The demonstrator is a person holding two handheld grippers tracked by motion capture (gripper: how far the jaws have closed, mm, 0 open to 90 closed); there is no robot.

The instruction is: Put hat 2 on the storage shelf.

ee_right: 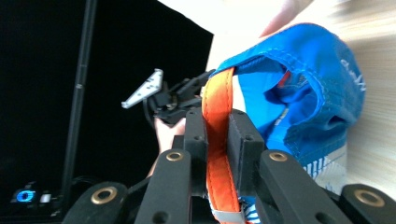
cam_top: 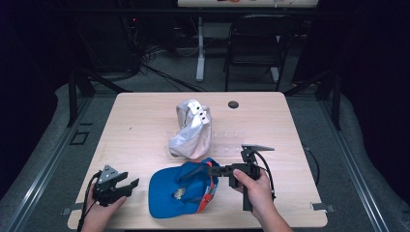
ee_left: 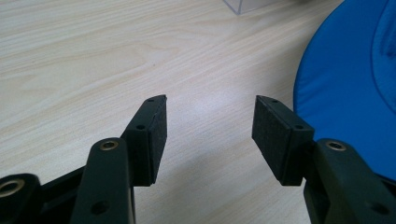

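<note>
**Near edge crowded, far corners free**

The blue cap [cam_top: 181,191] fills the middle of the near edge, between the left gripper [cam_top: 126,184] and the right gripper [cam_top: 203,170]. Just behind it, touching its crown, the silver cap [cam_top: 191,130] blocks the centre. Bare table [cam_top: 135,121] lies open at left, right and rear, apart from a small dark disc [cam_top: 233,104].

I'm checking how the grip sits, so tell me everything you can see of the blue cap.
The blue cap is soft fabric, with a small emblem on the front and an orange strap at its back. It lies at the near middle of the wooden table, beside a silver cap. The right gripper is shut on the orange strap, lifting that edge; the left gripper is open and apart from it.
</note>
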